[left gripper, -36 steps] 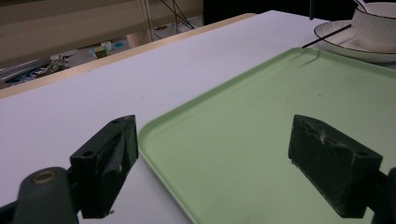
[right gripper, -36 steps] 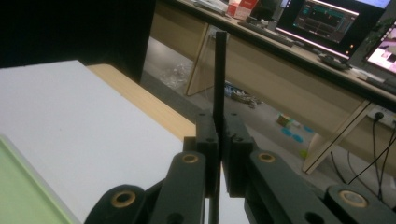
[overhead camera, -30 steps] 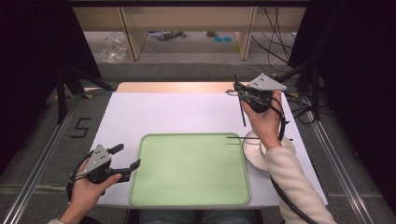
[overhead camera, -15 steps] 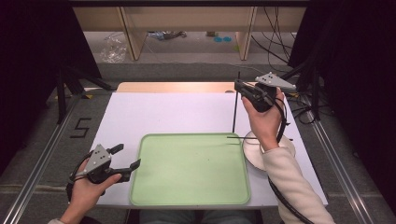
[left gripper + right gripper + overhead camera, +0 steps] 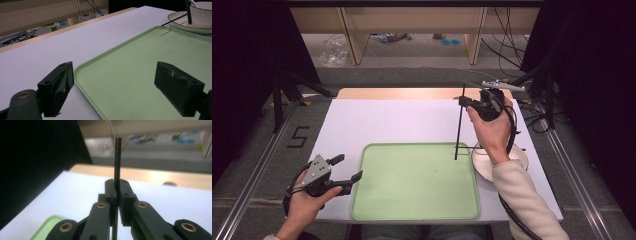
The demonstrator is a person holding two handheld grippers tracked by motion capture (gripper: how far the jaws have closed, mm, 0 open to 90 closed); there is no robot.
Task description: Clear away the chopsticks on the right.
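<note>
a: what's the right gripper (image 5: 466,101) up to?

b: its jaws are pinched tight on a thin, straight black chopstick (image 5: 458,127), held nearly upright over the far right corner of the pale green plastic tray (image 5: 412,205). the lower tip hangs just at the tray's edge, beside the white plate with a dark rim (image 5: 518,156).

a: so which step is this, you reckon?

b: looks like a carry, stick lifted clear and heading for the tray. next it needs tipping flat and lowering onto the green before the jaws let go.

a: and the other stick?

b: a second black one (image 5: 174,19) lies across the plate's rim, next to a white bowl (image 5: 201,13).

a: left gripper (image 5: 348,170)?

b: jaws spread wide, holding nothing, low at the tray's near left corner on the white tabletop (image 5: 377,122).
</note>
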